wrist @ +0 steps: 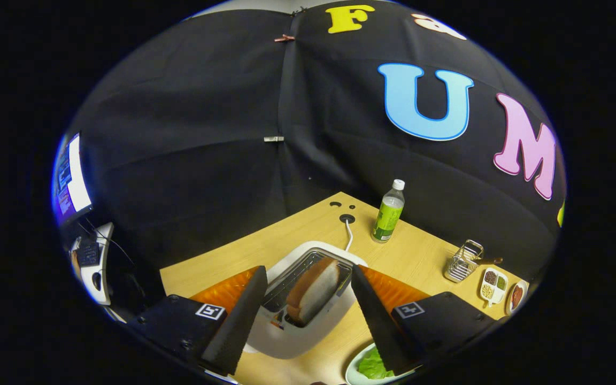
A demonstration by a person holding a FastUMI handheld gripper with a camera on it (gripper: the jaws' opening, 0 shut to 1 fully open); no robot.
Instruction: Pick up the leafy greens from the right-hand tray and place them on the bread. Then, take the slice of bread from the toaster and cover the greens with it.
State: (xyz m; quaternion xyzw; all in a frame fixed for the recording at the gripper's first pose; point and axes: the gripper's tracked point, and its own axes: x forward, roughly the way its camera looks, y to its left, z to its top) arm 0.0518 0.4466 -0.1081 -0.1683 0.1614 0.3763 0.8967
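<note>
A white toaster [286,342] stands on the wooden table just ahead of me, with a slice of bread [314,289] sticking up from its metal slot. My gripper [308,291] is open, its two black fingers [244,315] spread either side of the toaster's top, with the bread slice between them and apart from both. Leafy greens [372,366] lie on a white plate [352,370] down by the right finger, partly hidden behind it.
A green-labelled water bottle [389,212] stands beyond the toaster, whose white cable [348,235] runs to a hole in the table. Further right are a wire basket [464,261], a small divided white dish [493,285] of seeds and a dish with something red [516,295]. A monitor [70,179] sits off the table's left side.
</note>
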